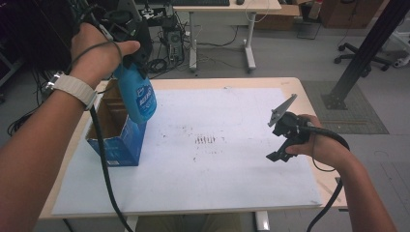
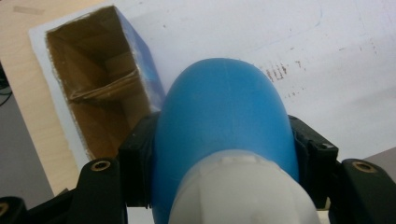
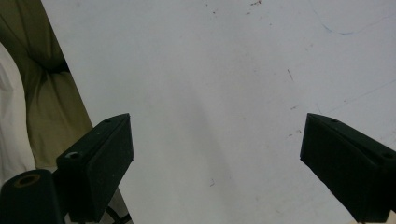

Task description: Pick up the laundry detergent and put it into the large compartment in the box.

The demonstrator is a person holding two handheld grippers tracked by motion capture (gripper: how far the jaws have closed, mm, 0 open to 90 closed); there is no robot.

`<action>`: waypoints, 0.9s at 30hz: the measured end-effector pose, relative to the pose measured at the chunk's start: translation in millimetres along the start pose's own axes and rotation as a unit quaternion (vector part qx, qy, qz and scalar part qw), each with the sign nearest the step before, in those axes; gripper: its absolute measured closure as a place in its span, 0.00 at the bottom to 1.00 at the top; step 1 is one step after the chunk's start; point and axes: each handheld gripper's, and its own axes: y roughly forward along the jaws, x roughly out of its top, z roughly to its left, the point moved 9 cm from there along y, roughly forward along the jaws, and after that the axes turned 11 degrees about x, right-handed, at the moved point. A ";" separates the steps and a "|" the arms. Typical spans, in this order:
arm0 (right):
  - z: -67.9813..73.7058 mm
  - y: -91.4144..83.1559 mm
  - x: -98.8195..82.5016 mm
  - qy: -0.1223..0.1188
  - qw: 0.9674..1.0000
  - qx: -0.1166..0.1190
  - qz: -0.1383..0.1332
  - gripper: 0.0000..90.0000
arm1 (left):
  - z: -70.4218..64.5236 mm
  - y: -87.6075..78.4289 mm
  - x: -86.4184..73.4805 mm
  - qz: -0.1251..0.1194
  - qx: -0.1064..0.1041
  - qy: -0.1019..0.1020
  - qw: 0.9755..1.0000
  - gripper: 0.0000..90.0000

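Bottle: blue plastic bottle with white neck, upper left of the high view, hanging above the box.
Left gripper: jaws pinching the bottle's shoulder.
Box: open blue cardboard box, left on the white board.
Right gripper: jaws spread wide, nothing between, right of frame.

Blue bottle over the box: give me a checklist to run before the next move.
1. Left tool clamped on blue bottle: ok.
2. Bottle clear of the table, hanging in the air: ok.
3. Cardboard box open on top, upright: ok.
4. Compartment under the bottle free: cannot tell; a divider crosses the inside.
5. Right tool open, nothing between its jaws, apart from the box: ok.
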 end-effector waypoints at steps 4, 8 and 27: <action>-0.1 -0.2 1.6 -0.001 1.000 0.000 0.000 0.11 | 7.2 -3.4 -0.4 0.000 0.000 -0.007 1.000 0.41; -0.3 0.3 2.0 -0.001 1.000 0.000 0.001 0.11 | 19.2 -8.8 -0.9 -0.003 0.006 -0.023 1.000 0.41; -1.6 -1.0 0.5 0.000 1.000 -0.001 0.001 0.11 | 50.9 -12.6 -5.9 -0.002 0.027 -0.063 0.998 0.41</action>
